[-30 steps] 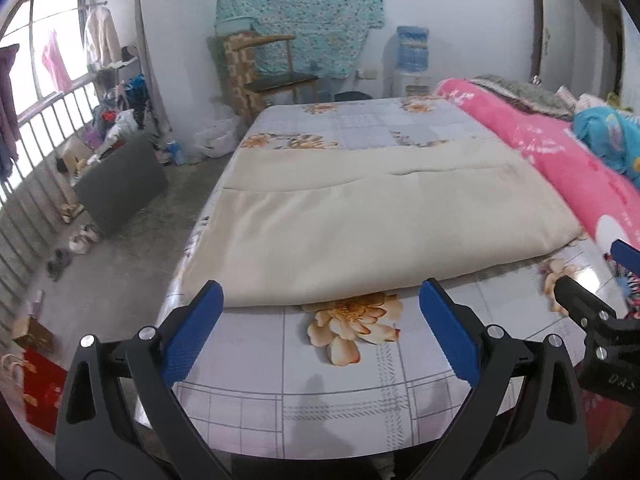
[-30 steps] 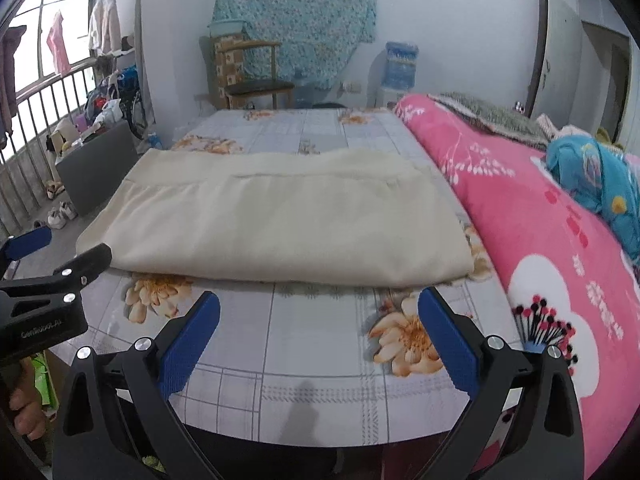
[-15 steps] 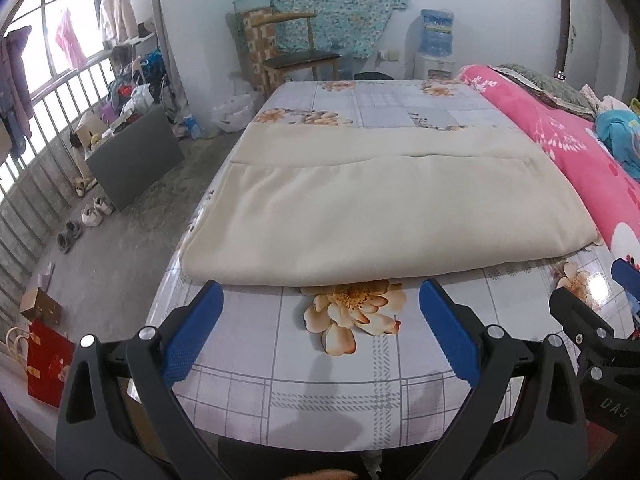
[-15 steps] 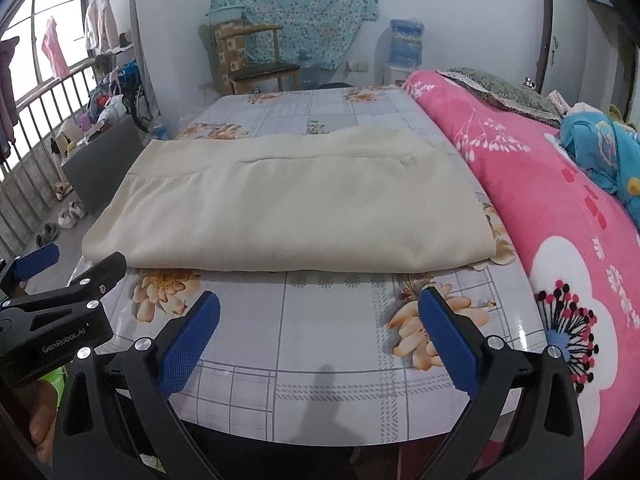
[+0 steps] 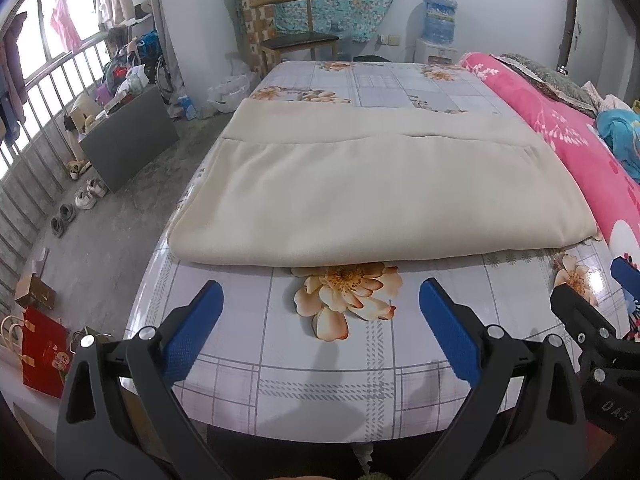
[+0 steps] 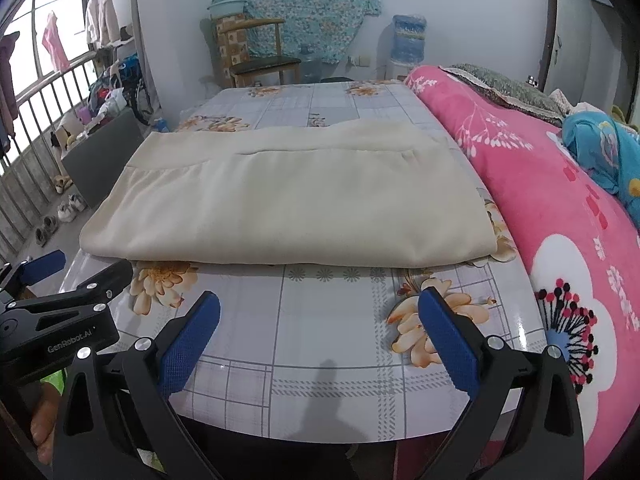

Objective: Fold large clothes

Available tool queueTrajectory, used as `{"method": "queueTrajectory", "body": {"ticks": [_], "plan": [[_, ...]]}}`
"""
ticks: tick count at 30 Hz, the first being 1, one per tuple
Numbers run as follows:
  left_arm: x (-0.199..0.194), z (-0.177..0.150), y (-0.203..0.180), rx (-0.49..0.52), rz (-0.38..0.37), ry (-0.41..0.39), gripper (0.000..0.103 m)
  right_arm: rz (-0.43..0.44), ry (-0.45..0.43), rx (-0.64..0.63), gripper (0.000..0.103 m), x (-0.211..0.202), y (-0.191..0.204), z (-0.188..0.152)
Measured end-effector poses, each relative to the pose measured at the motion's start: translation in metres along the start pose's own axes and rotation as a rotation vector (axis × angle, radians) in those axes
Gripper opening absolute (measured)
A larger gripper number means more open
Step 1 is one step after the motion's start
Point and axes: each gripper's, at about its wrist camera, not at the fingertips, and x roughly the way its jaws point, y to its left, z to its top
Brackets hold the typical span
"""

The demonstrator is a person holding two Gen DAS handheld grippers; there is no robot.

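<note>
A large cream cloth (image 5: 372, 192) (image 6: 288, 204) lies folded flat on the table, with its folded edge facing me. My left gripper (image 5: 320, 312) hovers open above the table's front strip, short of that edge, with nothing between its blue pads. My right gripper (image 6: 318, 322) is also open and empty, a little to the right and just as far from the cloth. The right gripper (image 5: 592, 312) shows at the right edge of the left wrist view. In the right wrist view the left gripper (image 6: 60, 276) and a hand appear at the left edge.
The table (image 5: 304, 364) (image 6: 332, 360) wears a glossy flowered cover. A pink quilt (image 6: 560, 208) and blue bedding (image 6: 604, 152) run along its right side. Beyond stand a wooden chair (image 5: 296, 40) and a water dispenser (image 5: 438, 36). Shoes, a grey box (image 5: 128, 136) and bags sit on the floor at left.
Both grippers have risen and tilted down, so the cloth and table sit lower and fuller in view. Both stayed open, and the cloth has not moved.
</note>
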Motion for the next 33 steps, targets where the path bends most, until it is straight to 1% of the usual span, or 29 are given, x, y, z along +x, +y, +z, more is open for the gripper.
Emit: {"method": "queueTrajectory", "body": {"ticks": [6, 33], "plan": [[-0.001, 0.0, 0.0027, -0.013, -0.002, 0.001, 0.095, 0.002, 0.002, 0.0, 0.097, 0.0006, -0.0005, 0.0003], [0.003, -0.0009, 0.0026, -0.007, -0.013, 0.017, 0.095, -0.003, 0.026, -0.007, 0.097, 0.0071, 0.0014, 0.0025]]}}
